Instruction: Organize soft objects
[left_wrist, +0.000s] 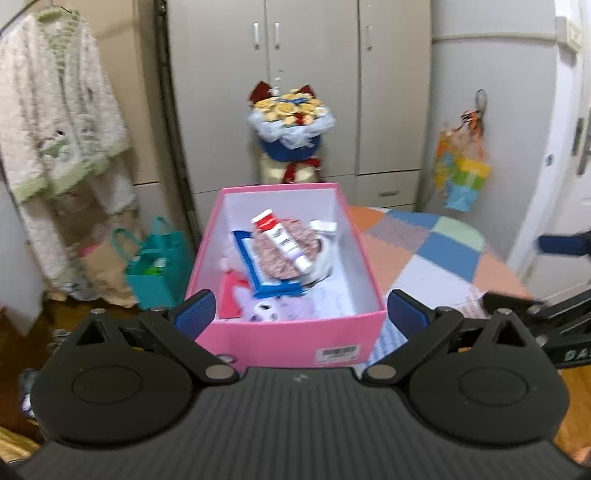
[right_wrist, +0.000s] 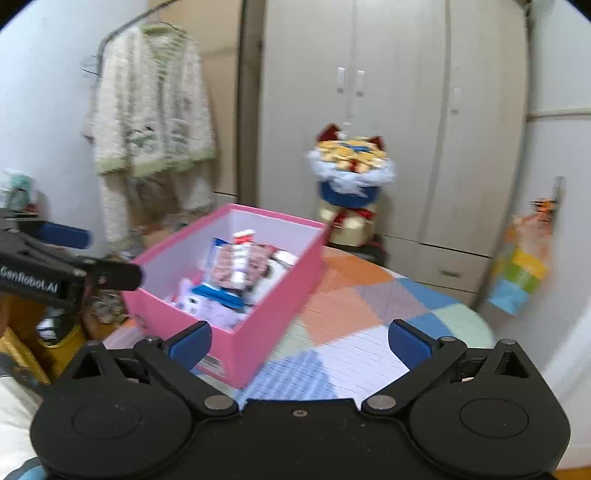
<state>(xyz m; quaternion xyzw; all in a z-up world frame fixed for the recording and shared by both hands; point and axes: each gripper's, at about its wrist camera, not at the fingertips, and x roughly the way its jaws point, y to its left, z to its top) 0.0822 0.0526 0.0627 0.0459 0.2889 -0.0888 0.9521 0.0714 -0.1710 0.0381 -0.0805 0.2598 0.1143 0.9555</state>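
Note:
A pink box (left_wrist: 288, 339) with a white inside stands on a patchwork-covered round table (left_wrist: 436, 258). Inside lie a white and red tube (left_wrist: 284, 240), a speckled pink round pad (left_wrist: 284, 254), a blue-edged packet (left_wrist: 258, 280) and a small lilac plush (left_wrist: 273, 310). My left gripper (left_wrist: 299, 314) is open just before the box's near wall, nothing between its blue pads. My right gripper (right_wrist: 299, 341) is open over the table cover, to the right of the pink box (right_wrist: 258, 332), and holds nothing. The left gripper's arm (right_wrist: 55, 273) shows at that view's left edge.
A flower bouquet (left_wrist: 291, 122) stands behind the box against grey wardrobe doors (left_wrist: 314, 92). A fluffy white and green cardigan (left_wrist: 55, 110) hangs at the left. Teal and paper bags (left_wrist: 155, 266) sit on the floor. A colourful bag (left_wrist: 461, 166) hangs on the right wall.

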